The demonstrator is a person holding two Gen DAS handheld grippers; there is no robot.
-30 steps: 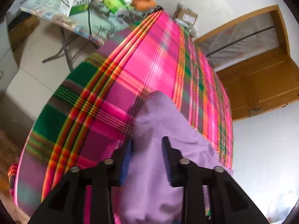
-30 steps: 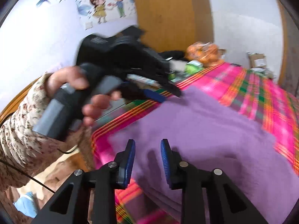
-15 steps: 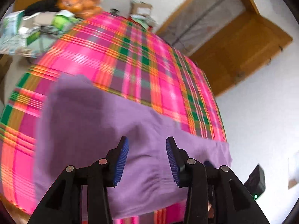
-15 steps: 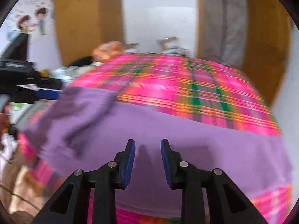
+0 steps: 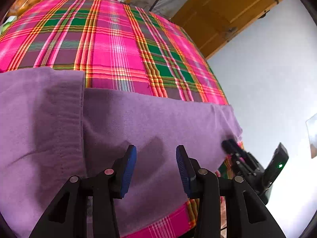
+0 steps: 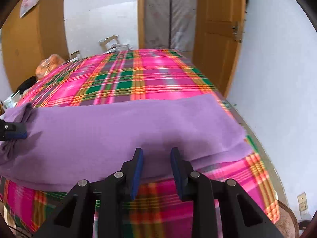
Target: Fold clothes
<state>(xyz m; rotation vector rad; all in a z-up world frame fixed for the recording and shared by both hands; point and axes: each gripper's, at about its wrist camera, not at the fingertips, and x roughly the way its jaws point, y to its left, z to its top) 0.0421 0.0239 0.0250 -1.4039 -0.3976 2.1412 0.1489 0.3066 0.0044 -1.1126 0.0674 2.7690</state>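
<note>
A bed covered by a pink, green and orange plaid blanket (image 5: 122, 45) fills both views. Across its near edge lies a purple garment (image 5: 150, 119), spread flat, with one part folded over at its left end. The left gripper (image 5: 156, 170) hangs over the garment's near portion, jaws wide apart with nothing between them. The right gripper (image 6: 156, 170) sits at the garment's near hem toward the right end, jaws likewise apart and empty.
</note>
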